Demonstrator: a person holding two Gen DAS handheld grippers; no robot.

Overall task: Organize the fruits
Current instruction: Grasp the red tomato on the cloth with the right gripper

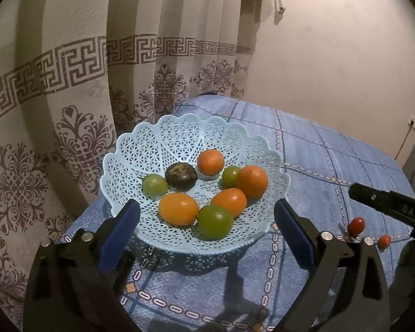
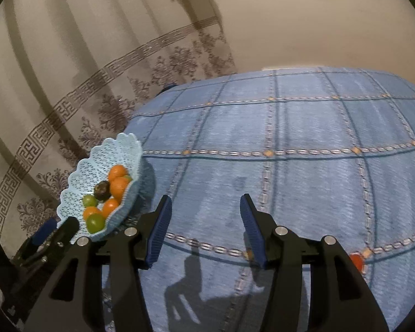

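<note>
A pale blue lattice basket (image 1: 179, 135) (image 2: 108, 152) sits at the table's left edge, holding several orange fruits (image 1: 178, 209), green fruits (image 1: 215, 221) and one dark brown fruit (image 1: 181, 176). My left gripper (image 1: 207, 215) hovers open just in front of the basket with nothing between its fingers. Two small red tomatoes (image 1: 356, 226) (image 1: 384, 241) lie on the cloth to the right of it. My right gripper (image 2: 206, 221) is open over bare cloth; one red tomato (image 2: 357, 261) peeks out behind its right finger. The right gripper's tip (image 1: 387, 203) shows above the tomatoes.
A blue checked tablecloth (image 2: 290, 127) covers the table, which ends at a patterned curtain (image 1: 55, 96) on the left and a plain wall (image 1: 332, 55) behind. A wall socket (image 1: 413, 124) with a cable is at far right.
</note>
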